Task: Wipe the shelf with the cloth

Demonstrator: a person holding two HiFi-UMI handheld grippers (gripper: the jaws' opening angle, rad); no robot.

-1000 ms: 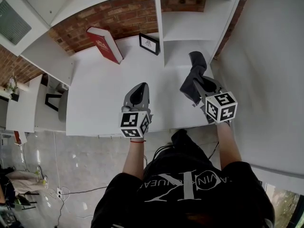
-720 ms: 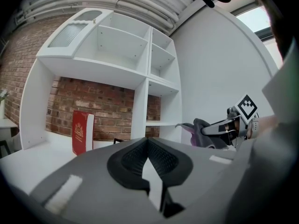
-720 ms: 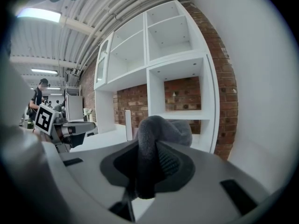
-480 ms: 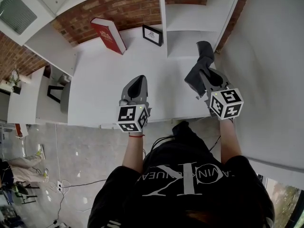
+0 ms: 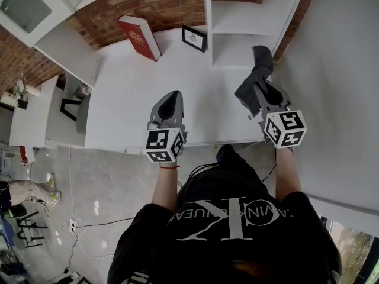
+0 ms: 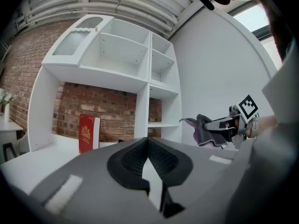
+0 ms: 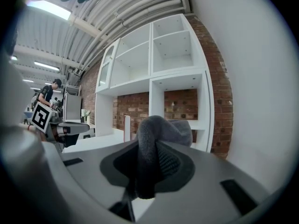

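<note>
Over shelf (image 5: 136,99), right gripper (image 5: 258,92) pinches cloth (image 5: 262,61), forearm extended forward.

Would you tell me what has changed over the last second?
The right gripper, shut on the cloth, has edged forward toward the lower right shelf compartment. Nothing grasped or released. The left gripper stays shut and empty; red book and picture frame unmoved.

Not much can actually be read here. Big white lettering is printed across the person's black shirt (image 5: 228,220), seen upside down: a large K-shaped monogram crossed by one line of capitals, of which only scraps can be made out. A gold emblem and some print are stamped on the red book (image 5: 140,37), too small to be read. Same for the framed print (image 5: 194,38).
</note>
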